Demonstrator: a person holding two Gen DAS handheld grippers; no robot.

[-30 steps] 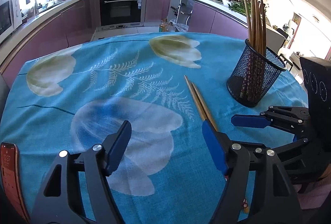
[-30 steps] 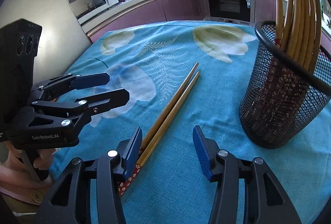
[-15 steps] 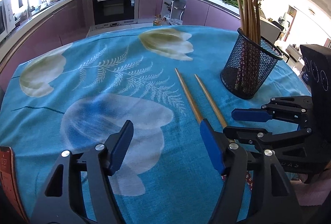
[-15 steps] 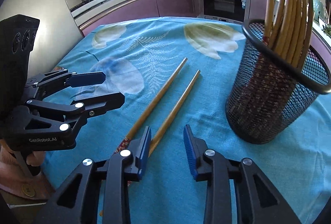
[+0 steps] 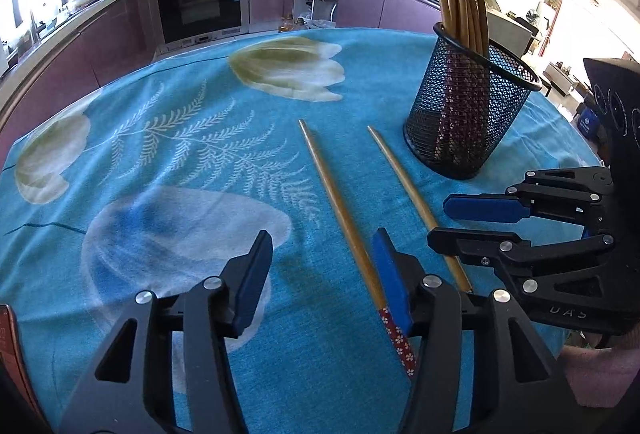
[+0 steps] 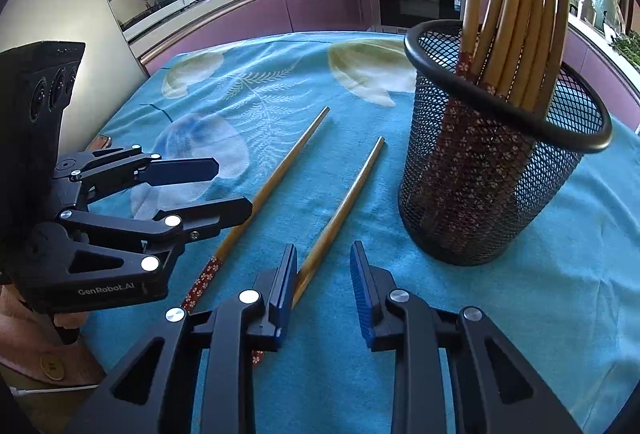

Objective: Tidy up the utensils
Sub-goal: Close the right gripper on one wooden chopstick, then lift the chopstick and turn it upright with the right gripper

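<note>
Lying apart on the blue floral tablecloth [image 5: 168,153]: two loose chopsticks, tips toward the kitchen, patterned red ends toward the near table edge. Left chopstick [image 5: 340,209] just inside the right finger of the left gripper [image 5: 320,270]; jaws about half spread, just been closing, nothing but cloth under the rest of the gap, pads not pressing on the stick. Right chopstick [image 6: 340,213] running up between the jaws of the right gripper [image 6: 324,274], close against the left pad; jaws narrow, just been closing, a visible gap remaining on the right-hand side, no firm clamp seen. Standing upright to the right of both sticks: black mesh holder [image 6: 472,169], already filled with a bundle of chopsticks [image 6: 516,5] leaning against its rim. Open cloth between right chopstick and holder base, narrow but clear. Wide free surface to the left of the left chopstick. Far table edge well beyond the stick tips. Grippers side by side, close, not touching.
</note>
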